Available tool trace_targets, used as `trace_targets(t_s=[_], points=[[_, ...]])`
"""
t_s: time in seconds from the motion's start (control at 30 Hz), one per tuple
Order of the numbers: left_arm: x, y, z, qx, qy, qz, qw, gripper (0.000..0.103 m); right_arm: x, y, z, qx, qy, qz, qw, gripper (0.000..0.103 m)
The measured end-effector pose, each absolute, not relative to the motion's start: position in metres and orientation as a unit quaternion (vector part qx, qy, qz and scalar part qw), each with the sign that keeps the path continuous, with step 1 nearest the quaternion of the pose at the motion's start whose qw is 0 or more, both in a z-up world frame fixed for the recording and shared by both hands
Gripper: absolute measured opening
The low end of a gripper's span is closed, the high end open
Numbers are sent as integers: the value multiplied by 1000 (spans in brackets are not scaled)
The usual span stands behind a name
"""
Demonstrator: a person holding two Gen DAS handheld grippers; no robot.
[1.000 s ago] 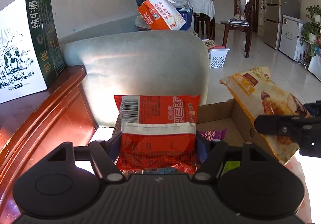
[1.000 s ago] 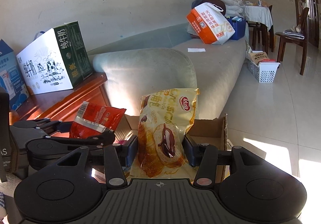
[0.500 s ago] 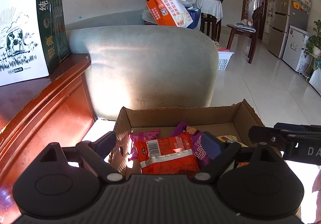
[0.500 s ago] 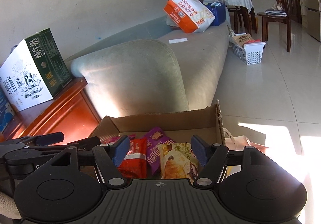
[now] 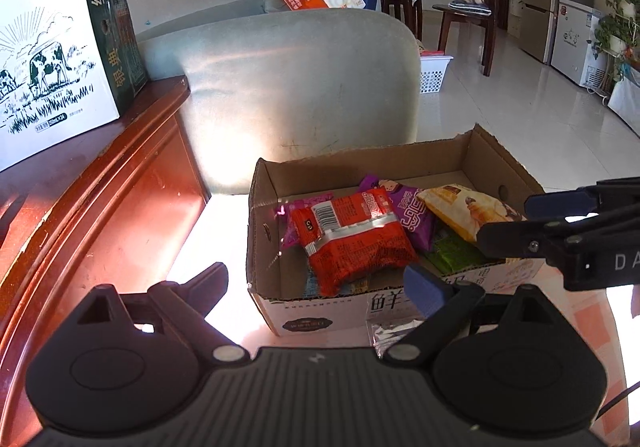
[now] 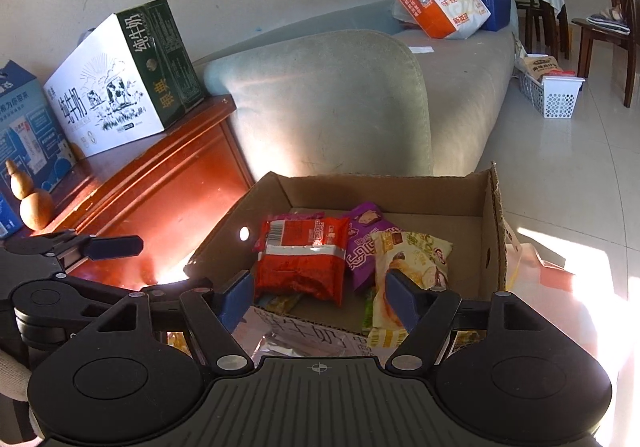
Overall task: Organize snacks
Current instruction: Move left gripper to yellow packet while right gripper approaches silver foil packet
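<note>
Nearest, left tongs [image 5: 316,279] at bottom of frame, jaws just spread wide, nothing between them. Right tongs [image 6: 316,293] likewise freshly parted and empty, blue pads either side of the box's near edge. Just beyond, open cardboard box [image 5: 264,183] at frame centre, holding red snack packet [image 5: 352,235] on the left, purple packet [image 5: 412,211] beside it, yellow pastry packet [image 6: 408,263] on the right. Farther back, grey sofa arm [image 5: 296,79] mid-frame. Upper left, milk carton [image 5: 60,47] on reddish wooden counter [image 5: 120,183].
</note>
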State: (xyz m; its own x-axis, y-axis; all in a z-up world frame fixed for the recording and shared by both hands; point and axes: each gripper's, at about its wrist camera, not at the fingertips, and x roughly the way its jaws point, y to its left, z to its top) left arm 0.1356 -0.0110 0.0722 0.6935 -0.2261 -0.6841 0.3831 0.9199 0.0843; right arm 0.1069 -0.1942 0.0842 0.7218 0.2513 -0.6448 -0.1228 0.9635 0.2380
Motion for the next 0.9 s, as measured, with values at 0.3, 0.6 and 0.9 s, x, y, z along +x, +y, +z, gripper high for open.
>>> trace_targets(t_s=[0.3,0.6,0.9], points=[[113,19,46,114,399,-173,893,94,98,-171,67,65,398,160,901,73],[90,32,17,153,428,-224,862,94,105,-160,39,85,444,165,877,73],[72,34,-21,190,457,-256,831,92,116,-148,16,78,472,143,867,74]])
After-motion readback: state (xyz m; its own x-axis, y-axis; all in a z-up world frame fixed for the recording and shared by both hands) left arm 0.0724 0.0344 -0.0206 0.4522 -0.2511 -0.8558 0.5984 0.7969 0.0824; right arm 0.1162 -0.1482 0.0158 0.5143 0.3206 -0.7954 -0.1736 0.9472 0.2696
